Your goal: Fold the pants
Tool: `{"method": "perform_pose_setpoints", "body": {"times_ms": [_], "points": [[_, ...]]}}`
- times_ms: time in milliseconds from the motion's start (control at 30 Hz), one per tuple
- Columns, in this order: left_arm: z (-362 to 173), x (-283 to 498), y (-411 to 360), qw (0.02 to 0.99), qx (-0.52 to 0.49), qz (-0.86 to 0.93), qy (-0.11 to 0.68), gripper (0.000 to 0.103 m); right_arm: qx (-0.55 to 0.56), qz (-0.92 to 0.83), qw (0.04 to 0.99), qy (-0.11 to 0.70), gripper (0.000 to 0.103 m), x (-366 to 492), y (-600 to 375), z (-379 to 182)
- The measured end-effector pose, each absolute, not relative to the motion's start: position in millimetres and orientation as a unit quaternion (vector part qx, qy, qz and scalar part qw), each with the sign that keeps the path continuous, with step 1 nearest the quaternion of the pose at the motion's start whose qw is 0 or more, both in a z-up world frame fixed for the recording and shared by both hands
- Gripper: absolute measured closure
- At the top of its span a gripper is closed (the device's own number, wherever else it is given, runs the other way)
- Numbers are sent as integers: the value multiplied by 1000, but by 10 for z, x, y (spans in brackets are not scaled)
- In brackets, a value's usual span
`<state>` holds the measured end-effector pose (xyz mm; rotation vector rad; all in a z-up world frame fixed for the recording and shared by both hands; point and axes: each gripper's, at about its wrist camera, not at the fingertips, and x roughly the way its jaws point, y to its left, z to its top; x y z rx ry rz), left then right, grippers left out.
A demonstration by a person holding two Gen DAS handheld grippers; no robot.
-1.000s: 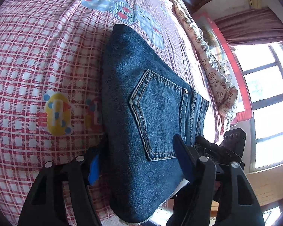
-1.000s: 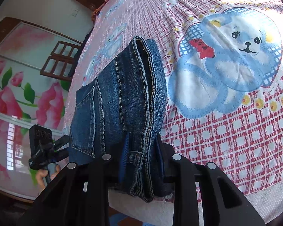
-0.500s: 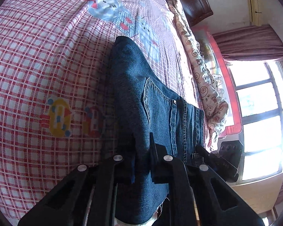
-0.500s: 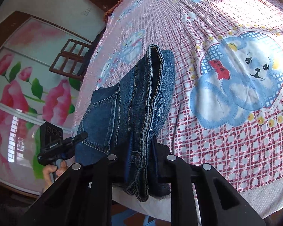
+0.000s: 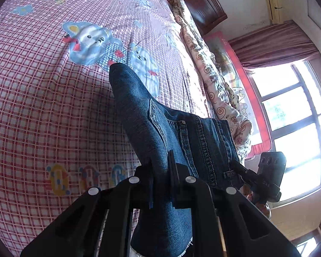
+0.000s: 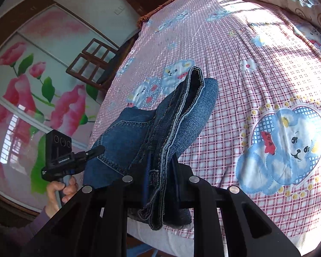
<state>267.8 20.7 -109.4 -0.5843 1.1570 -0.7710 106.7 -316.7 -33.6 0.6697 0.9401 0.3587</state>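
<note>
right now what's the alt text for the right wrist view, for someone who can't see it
The right gripper is clamped on the stacked edge of folded blue jeans, lifting them over a pink checked bedsheet printed with blue bears. At left, the left gripper pinches the jeans' other side, with a flowered wardrobe door behind.

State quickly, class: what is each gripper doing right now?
Left gripper: closed on the folded jeans.
Right gripper: closed on the jeans' waistband edge.

Checked bedsheet (image 5: pixel 42 107), swirl-patterned quilt (image 5: pixel 205 64), floral wardrobe door (image 6: pixel 32 90), window (image 5: pixel 293 115)
</note>
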Motion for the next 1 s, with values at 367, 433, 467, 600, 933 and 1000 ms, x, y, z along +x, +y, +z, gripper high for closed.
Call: {"method": "perform_pose_setpoints", "body": {"times_ms": [367, 433, 467, 600, 933, 1000], "points": [[-742, 3604, 242, 769, -253, -345, 475, 93, 315, 179, 836, 411, 86, 2163, -3224, -204], [-754, 3818, 251, 773, -252, -343, 470, 93, 318, 181, 837, 408, 86, 2374, -3220, -270], [-768, 3916, 257, 775, -252, -343, 468, 93, 323, 181, 835, 407, 86, 2476, -3227, -320], [-932, 4261, 292, 777, -259, -338, 464, 93, 340, 181, 829, 405, 86, 2825, -3228, -563], [-1674, 4536, 328, 767, -251, -318, 497, 90, 382, 151, 793, 450, 86, 3030, -3267, -1478], [-1804, 4513, 343, 762, -252, -311, 510, 78, 390, 143, 787, 456, 86, 2988, -3283, -1636]]}}
